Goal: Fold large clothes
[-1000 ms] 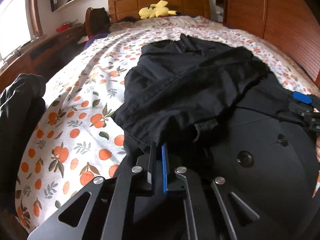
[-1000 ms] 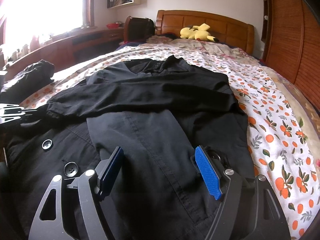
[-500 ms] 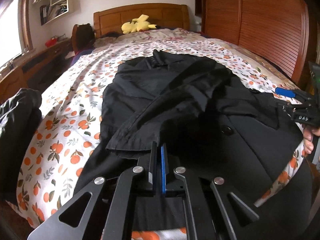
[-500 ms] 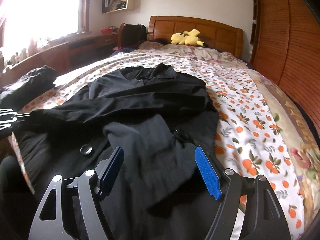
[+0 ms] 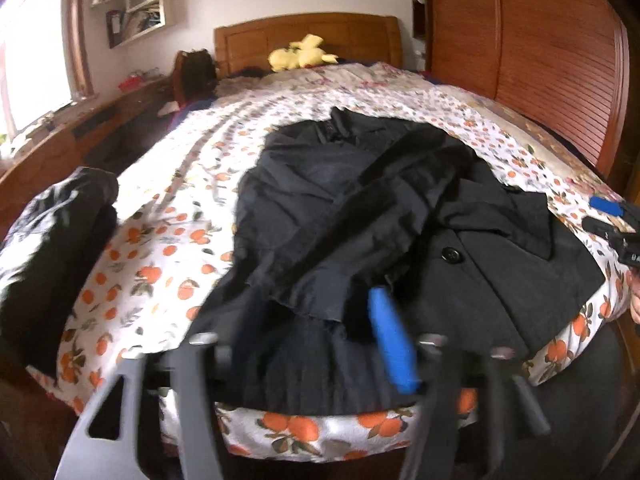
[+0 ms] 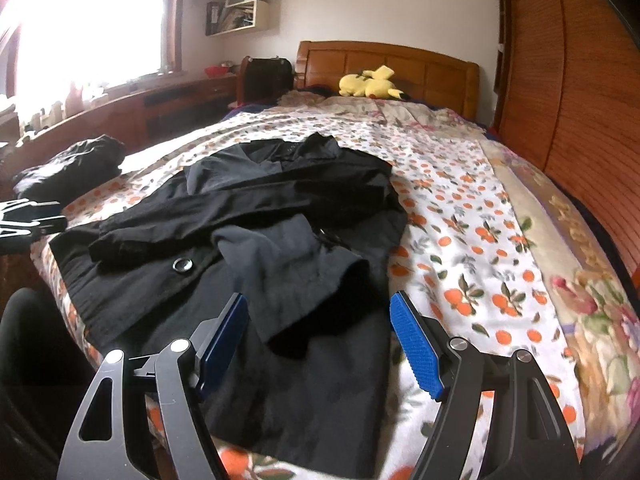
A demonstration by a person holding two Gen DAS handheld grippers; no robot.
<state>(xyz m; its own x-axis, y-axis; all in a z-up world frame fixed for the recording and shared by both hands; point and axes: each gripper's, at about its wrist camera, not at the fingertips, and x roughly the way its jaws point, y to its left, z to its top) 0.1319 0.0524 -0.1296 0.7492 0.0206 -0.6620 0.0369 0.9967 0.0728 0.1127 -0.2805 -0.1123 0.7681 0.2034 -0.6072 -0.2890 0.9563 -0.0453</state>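
**Black coat lies spread across the foot of a fruit-print bed**

A black coat point(image 6: 256, 264) lies on a bed point(image 6: 472, 240) covered with a white sheet printed with oranges and leaves, its collar toward the wooden headboard point(image 6: 384, 62) and its hem hanging over the near edge of the mattress. Both sleeves are folded in across the front of the garment: one runs slantwise over the chest, the other lies down the middle with its cuff toward the near edge. A large dark button point(image 6: 182, 265) shows on the front panel, just beside the crossed sleeves.

The left gripper point(image 5: 304, 344), blurred in its own view, hangs over the hem of the coat; its jaws are opening, the blue pad point(image 5: 390, 344) swung out to one side, and no cloth is caught between them. The right gripper point(image 6: 320, 336) is poised above the lower end of the coat with its jaws spread wide, the fabric lying below and between the two blue pads without being pinched. In the left wrist view the right gripper appears at the far right edge, beside the corner of the coat, with part of a hand point(image 5: 635, 300) behind it.

A yellow plush toy point(image 6: 370, 82) rests at the head of the bed. A second dark garment point(image 6: 72, 164) sits bundled at the side of the mattress nearer the window point(image 6: 88, 20). A wooden wardrobe point(image 6: 572, 92) stands along the opposite side.
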